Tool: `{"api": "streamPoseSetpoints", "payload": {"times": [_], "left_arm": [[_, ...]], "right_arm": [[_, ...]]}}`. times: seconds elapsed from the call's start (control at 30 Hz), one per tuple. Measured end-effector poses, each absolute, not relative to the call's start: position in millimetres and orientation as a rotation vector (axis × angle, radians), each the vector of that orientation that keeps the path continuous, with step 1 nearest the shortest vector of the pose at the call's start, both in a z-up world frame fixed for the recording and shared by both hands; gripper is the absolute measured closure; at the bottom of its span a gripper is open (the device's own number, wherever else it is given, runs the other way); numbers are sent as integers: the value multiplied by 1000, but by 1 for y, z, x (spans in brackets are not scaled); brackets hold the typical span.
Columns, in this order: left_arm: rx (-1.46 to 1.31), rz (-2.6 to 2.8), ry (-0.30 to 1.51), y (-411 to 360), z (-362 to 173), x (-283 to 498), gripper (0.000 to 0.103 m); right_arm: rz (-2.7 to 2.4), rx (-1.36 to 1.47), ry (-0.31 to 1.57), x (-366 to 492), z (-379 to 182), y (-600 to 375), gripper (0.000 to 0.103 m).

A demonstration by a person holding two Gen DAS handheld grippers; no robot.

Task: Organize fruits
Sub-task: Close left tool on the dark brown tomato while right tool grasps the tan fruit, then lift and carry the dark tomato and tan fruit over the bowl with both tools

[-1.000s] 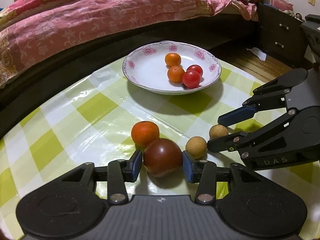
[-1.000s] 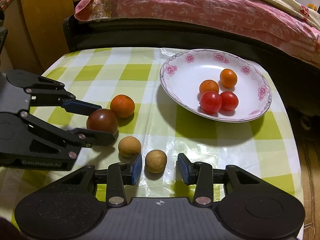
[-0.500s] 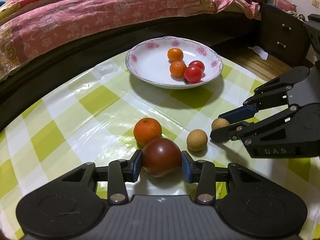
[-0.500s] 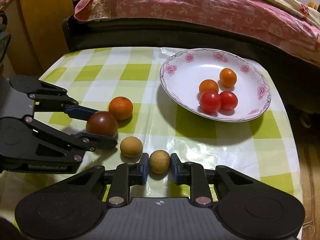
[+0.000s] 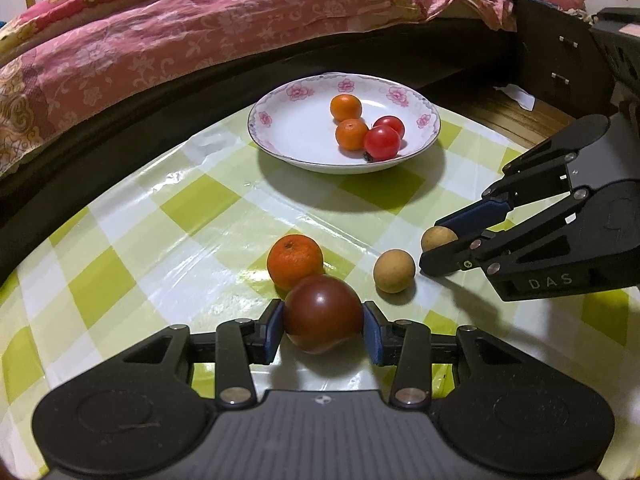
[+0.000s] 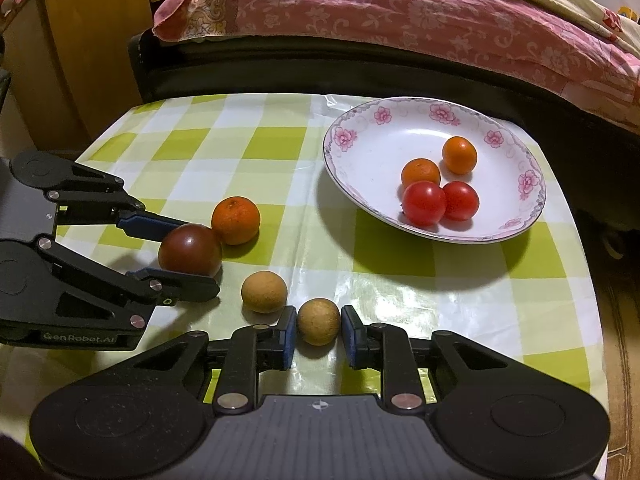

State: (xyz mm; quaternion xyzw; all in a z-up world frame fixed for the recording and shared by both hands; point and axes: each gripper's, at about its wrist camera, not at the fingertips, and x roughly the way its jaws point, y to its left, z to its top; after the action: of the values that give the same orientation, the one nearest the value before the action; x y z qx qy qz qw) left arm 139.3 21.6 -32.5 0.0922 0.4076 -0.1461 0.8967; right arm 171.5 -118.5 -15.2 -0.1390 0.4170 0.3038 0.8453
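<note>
while orange (image 5: 295,260) touches clamped tomato (image 5: 322,313), longan (image 5: 394,271) beside

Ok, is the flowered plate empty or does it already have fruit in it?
Not empty. The flowered plate holds two small oranges and two red tomatoes, grouped toward one side.

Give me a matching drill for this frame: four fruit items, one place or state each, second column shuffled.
Column 1
1. dark red tomato
2. large orange
3. free tan fruit
4. bright red tomatoes

Column 2
A. lying in the flowered plate
B. loose on the tablecloth, touching nothing
C. clamped in the left hand-held gripper
D. on the tablecloth right behind the gripped tomato

Pairs: 1-C, 2-D, 3-B, 4-A
</note>
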Motion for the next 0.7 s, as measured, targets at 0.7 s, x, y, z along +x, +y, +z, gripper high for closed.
{"api": "streamPoseSetpoints", "payload": {"times": [0.7], "left_arm": [[180, -302, 873, 20, -32, 140, 55]], "right_arm": [[628, -320, 895, 168, -13, -116, 85]]}}
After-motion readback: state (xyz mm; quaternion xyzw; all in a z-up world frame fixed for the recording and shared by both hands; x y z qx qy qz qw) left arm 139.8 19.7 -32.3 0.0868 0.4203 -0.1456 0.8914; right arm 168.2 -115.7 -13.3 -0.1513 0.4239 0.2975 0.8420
